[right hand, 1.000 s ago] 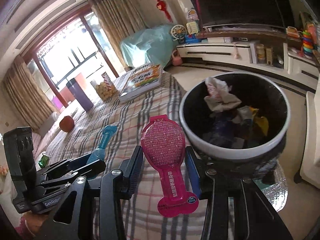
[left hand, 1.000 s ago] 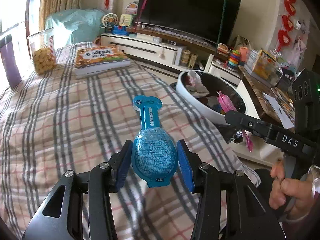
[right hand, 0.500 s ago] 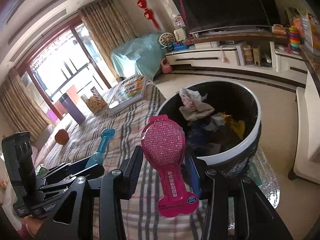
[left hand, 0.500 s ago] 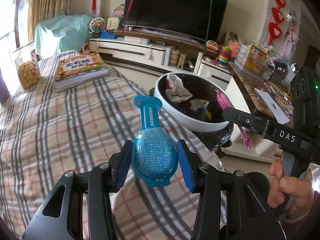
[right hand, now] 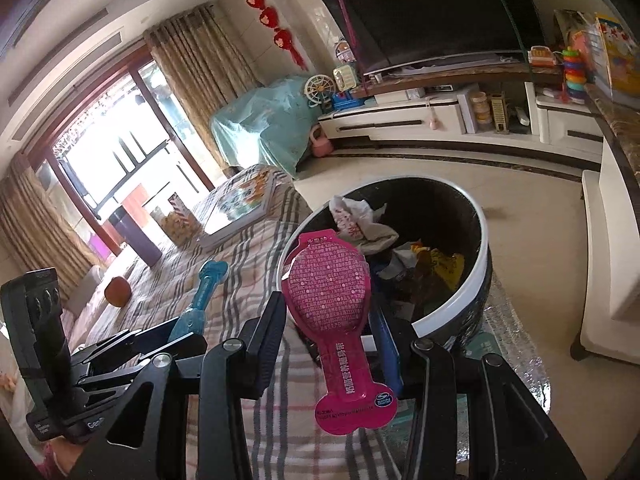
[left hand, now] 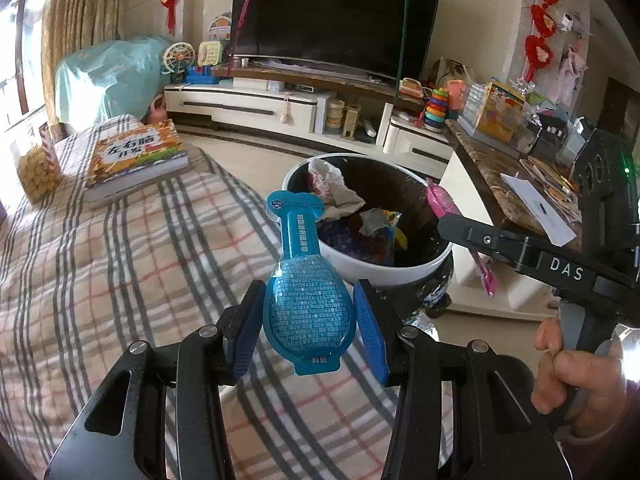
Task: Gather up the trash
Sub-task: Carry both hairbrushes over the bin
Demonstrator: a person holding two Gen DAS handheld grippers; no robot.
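left claw (left hand: 308, 330): black arms, blue pads, silver screws | right claw (right hand: 332, 334): same black build, "DAS" lettering, green LED

Daylight glares through the window (right hand: 100, 168); both fisheye views are sharp, edges curved and dark.

- The blue packet (left hand: 306, 280) is glossy plastic, its bulb dimpled and printed.
- The pink packet (right hand: 332, 304) is the same shiny film.
- The bin (left hand: 372, 270) has a smooth, glossy white rim and a dark liner.
- The checked cloth (left hand: 120, 264) looks soft and matt.
- The book (left hand: 136, 156) has a glossy paper cover.
- The gripper arms (left hand: 192, 392) are matt black, with bright metal screws.
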